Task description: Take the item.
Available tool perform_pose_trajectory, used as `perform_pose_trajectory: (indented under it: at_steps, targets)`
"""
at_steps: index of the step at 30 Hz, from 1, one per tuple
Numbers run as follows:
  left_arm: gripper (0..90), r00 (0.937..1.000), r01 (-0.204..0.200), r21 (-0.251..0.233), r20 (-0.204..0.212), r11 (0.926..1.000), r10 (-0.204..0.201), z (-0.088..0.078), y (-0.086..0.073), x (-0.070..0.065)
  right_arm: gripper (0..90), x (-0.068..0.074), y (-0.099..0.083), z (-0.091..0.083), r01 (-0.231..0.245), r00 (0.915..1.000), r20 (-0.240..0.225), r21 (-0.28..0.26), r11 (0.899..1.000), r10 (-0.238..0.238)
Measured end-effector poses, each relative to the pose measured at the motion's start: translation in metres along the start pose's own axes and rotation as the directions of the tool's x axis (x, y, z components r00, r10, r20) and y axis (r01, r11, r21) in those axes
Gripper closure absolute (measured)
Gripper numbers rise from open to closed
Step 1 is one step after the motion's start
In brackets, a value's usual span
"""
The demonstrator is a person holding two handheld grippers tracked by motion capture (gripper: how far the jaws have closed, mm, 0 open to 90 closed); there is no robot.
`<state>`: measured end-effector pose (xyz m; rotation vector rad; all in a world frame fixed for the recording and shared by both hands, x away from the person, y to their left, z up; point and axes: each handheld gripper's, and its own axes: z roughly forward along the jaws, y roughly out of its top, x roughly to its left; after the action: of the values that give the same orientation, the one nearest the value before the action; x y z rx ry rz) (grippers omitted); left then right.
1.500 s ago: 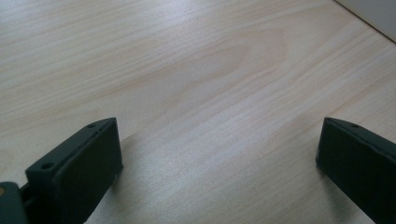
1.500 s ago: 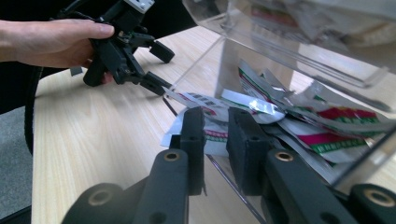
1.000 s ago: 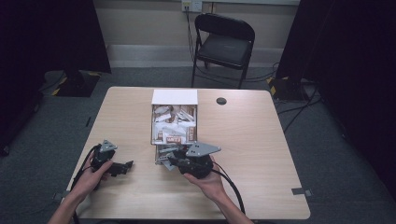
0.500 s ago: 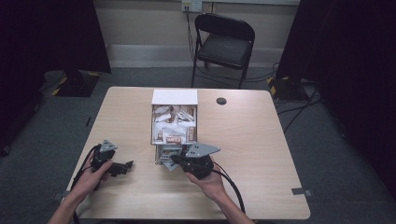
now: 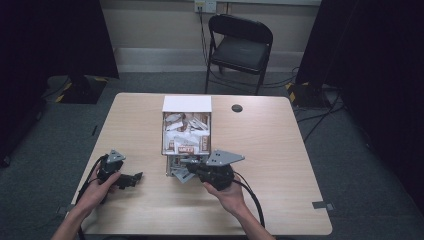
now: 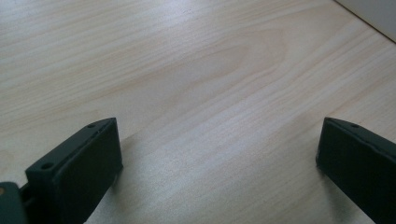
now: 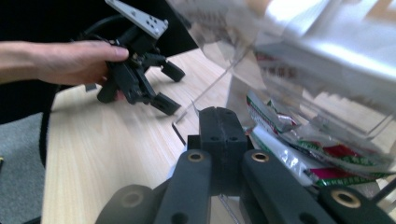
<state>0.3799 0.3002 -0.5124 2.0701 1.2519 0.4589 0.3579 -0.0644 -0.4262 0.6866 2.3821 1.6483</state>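
Finding: work is at an early stage. The clear box (image 5: 163, 136) stands mid-table with its white lid (image 5: 186, 103) raised at the far end, and the packets (image 5: 185, 131) are in it; none lies out on the table (image 5: 280, 165). My right gripper (image 5: 186, 161) sits at the box's near end, jaws fully closed. I cannot tell whether they pinch anything thin. My left gripper (image 5: 135, 177) rests well apart from the box, jaws wide open and empty. Outstanding, in my judgement: getting a packet out. The right gripper view adds the clear flap (image 7: 205, 93) just beside my closed tips (image 7: 219, 116), with packets (image 7: 327, 163) spilling alongside. The left gripper view confirms bare wood between the open jaws.
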Motion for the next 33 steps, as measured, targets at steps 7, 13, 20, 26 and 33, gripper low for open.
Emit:
perform_pose_trajectory:
  at_steps: [7,13,20,26,33]
  targets:
    - [0.0,1.0,0.0,0.0,-0.001,1.0,0.0,0.0,0.0,0.0,90.0,0.001,0.006,-0.007,-0.004,0.9999,-0.012,-0.019,1.0,0.004]
    - [0.0,1.0,0.0,0.0,0.0,1.0,0.0,0.0,0.0,0.0,90.0,0.001,0.007,-0.01,-0.04,0.999,-0.022,-0.016,0.999,0.039]
    - [0.0,1.0,0.0,0.0,0.0,1.0,0.0,0.0,0.0,0.0,90.0,0.005,0.011,-0.013,-0.045,0.9986,-0.028,-0.021,0.999,0.044]
    - [0.0,1.0,-0.001,0.0,-0.001,1.0,0.001,0.0,0.0,0.0,90.0,0.008,0.013,-0.021,-0.04,0.9988,-0.028,-0.029,0.999,0.039]
    - [0.0,1.0,0.0,0.0,0.0,1.0,0.0,0.0,0.0,0.0,90.0,0.003,0.014,-0.033,-0.081,0.9964,-0.028,-0.049,0.996,0.079]
